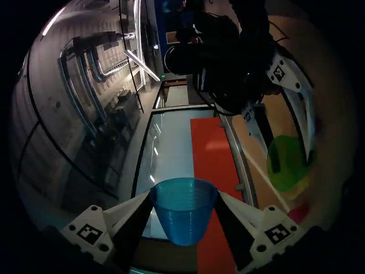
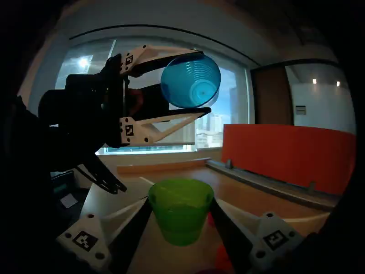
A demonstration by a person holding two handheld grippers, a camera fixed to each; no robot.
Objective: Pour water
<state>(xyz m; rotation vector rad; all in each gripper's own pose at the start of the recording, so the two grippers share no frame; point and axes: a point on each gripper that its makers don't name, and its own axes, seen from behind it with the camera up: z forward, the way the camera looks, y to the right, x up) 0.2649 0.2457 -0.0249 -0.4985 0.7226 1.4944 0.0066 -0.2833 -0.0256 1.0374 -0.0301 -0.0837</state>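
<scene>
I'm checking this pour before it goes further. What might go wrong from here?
1. The blue cup in the left gripper lies tipped on its side, well above the green cup held in the right gripper. With that gap, any water might miss and land on the wooden table.
2. Both cups are pinched by smooth, tapered walls, so either may slip as the pour goes on.

Red partition (image 2: pixel 292 155) along wooden desk (image 2: pixel 242 189) edge; large window (image 2: pixel 232 102) behind, city buildings (image 2: pixel 214 125) beyond.
</scene>
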